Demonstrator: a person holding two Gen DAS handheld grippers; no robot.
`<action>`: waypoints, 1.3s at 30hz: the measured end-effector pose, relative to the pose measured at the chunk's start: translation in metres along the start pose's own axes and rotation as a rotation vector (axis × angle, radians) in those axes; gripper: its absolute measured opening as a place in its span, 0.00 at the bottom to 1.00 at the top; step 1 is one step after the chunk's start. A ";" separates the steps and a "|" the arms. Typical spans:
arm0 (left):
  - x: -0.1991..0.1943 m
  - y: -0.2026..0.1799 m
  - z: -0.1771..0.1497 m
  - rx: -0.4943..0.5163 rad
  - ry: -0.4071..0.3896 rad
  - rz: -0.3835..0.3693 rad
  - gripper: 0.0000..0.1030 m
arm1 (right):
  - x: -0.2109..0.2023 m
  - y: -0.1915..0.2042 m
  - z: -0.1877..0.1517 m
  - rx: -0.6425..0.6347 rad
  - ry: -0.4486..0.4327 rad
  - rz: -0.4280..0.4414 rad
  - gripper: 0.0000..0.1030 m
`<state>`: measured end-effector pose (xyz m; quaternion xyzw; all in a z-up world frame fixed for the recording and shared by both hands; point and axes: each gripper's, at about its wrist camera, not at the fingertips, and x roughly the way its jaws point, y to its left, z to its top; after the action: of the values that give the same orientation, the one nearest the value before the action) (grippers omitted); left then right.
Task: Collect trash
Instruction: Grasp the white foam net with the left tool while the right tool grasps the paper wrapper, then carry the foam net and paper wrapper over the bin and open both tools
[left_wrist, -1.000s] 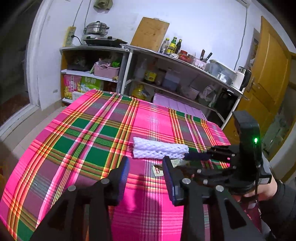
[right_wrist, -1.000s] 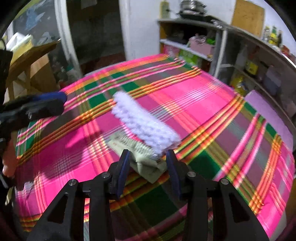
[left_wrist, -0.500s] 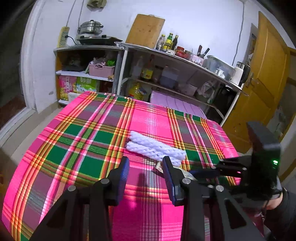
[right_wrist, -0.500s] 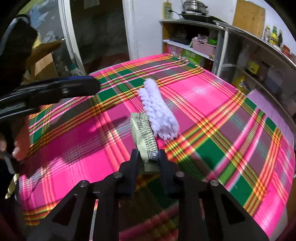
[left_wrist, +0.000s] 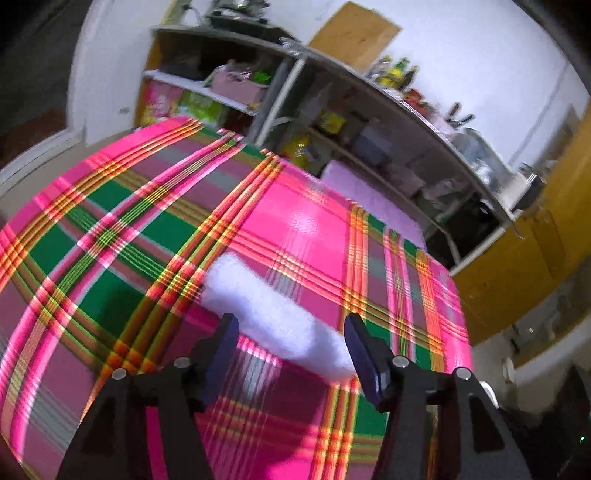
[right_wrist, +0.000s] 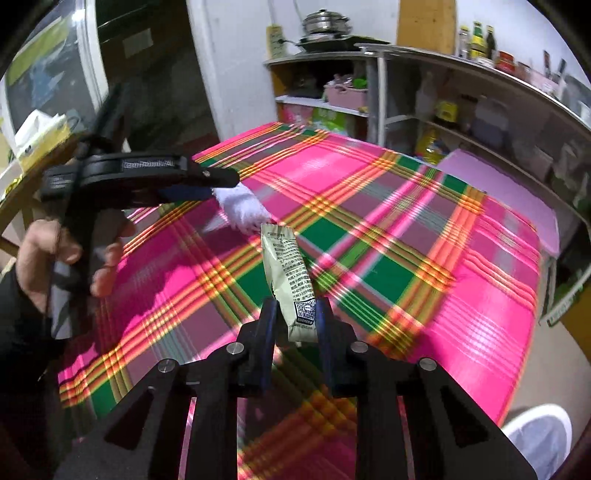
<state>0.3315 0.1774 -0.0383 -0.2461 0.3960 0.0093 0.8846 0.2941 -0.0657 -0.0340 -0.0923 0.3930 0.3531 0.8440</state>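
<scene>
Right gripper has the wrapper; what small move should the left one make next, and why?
Probably ease the left gripper down and close on the white foam net. Its jaws are opening with the net between them, untouched, on the plaid cloth, while the right gripper holds the green wrapper.

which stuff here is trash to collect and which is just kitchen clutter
Part of the job:
- green wrapper, pinched in the right tongs
- white foam net on the plaid cloth, left tongs opening over it

Just lying about:
- steel pot
- bottles
- pink basket
- wooden board
</scene>
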 end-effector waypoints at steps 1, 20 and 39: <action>0.004 -0.001 0.000 0.001 0.000 0.023 0.57 | -0.003 -0.004 -0.002 0.007 -0.002 -0.002 0.21; -0.002 -0.064 -0.024 0.228 -0.040 0.020 0.18 | -0.065 -0.038 -0.042 0.131 -0.085 -0.080 0.21; -0.106 -0.180 -0.138 0.513 -0.050 -0.287 0.18 | -0.170 -0.042 -0.110 0.287 -0.188 -0.253 0.22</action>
<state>0.2009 -0.0229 0.0359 -0.0676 0.3247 -0.2104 0.9197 0.1814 -0.2332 0.0108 0.0135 0.3441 0.1916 0.9191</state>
